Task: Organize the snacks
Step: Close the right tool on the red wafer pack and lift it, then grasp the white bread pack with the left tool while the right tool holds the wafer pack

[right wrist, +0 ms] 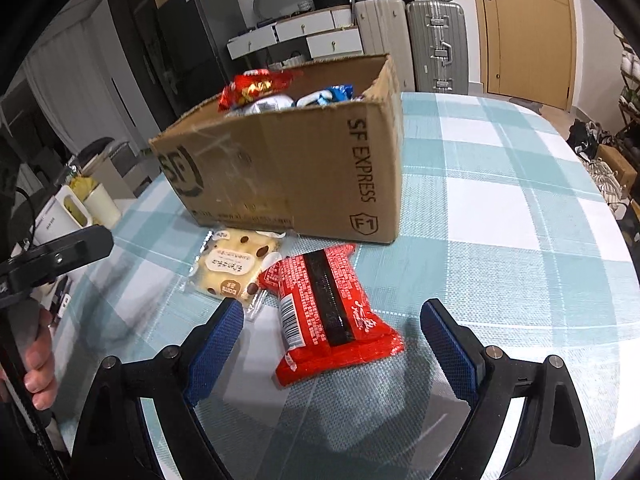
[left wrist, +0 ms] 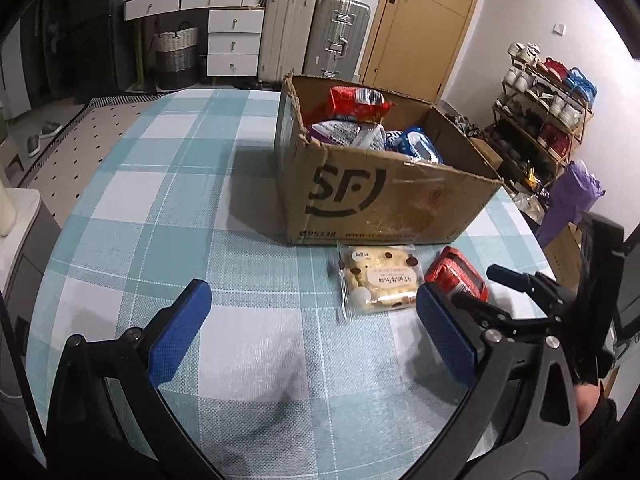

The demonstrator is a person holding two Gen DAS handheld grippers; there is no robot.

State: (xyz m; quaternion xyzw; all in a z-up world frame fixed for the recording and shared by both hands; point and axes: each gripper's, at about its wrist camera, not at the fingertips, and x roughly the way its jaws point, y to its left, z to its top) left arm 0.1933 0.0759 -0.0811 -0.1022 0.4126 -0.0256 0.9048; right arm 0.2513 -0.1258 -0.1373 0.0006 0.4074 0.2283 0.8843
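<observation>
A brown SF cardboard box [left wrist: 380, 200] stands on the checked tablecloth and holds several snack packs; it also shows in the right wrist view [right wrist: 296, 168]. In front of it lie a clear pack of pale cookies [left wrist: 378, 282] and a red snack packet [left wrist: 456, 276]. In the right wrist view the cookie pack [right wrist: 232, 266] lies left of the red packet [right wrist: 328, 316]. My left gripper [left wrist: 312, 304] is open and empty, left of the cookie pack. My right gripper [right wrist: 332, 328] is open, its fingers either side of the red packet without gripping it.
The table has a light blue and white checked cloth [left wrist: 180, 184]. Beyond it stand white drawers [left wrist: 234, 40], suitcases [left wrist: 336, 36], a wooden door [left wrist: 424, 20] and a shoe rack [left wrist: 544, 120]. White containers [right wrist: 80, 204] stand off the table's left side.
</observation>
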